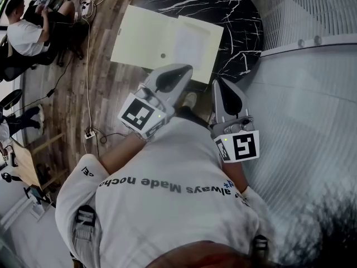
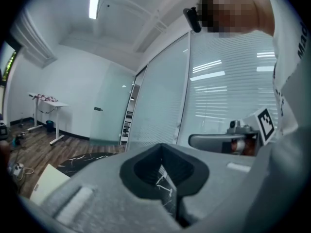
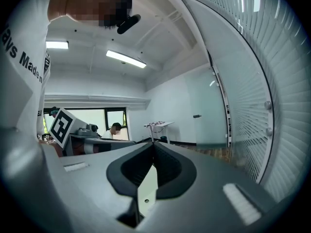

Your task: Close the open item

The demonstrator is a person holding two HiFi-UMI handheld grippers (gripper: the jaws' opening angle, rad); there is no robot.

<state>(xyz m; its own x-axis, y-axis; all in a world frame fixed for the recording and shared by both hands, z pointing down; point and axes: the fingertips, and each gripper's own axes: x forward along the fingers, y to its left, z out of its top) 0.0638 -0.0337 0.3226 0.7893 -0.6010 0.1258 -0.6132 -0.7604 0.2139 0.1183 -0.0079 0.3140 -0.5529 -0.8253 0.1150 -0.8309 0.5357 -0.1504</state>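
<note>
From the head view, a round counter (image 1: 234, 15) of glossy black stone veined in white sits at 12 o'clock on a brown plank floor (image 1: 111, 77). A ribbed white wall (image 1: 312, 127) curves down the 3 o'clock side, and a seated person (image 1: 25, 32) is at 10 o'clock. On the counter lies the cream item (image 1: 156, 41), flat, matte and rectangular, with a paler panel spread flat on its 3 o'clock side. Two grey moulded tools are held out from a white shirt (image 1: 167, 205): the left tool (image 1: 179, 72) and the right tool (image 1: 221, 87), both closed and empty, tips pointing toward the item's 6 o'clock edge. In the left gripper view the left tool (image 2: 164, 166) has its black ridged pads pressed together, with veined stone showing in the slit. The cream item (image 2: 48, 181) is at 8 o'clock, with frosted glass panels (image 2: 160, 96) behind. In the right gripper view the right tool (image 3: 151, 169) is likewise shut on nothing, the cream item (image 3: 147, 191) is glimpsed through its slit, and the ribbed white wall (image 3: 262, 81) is at 3 o'clock.
</note>
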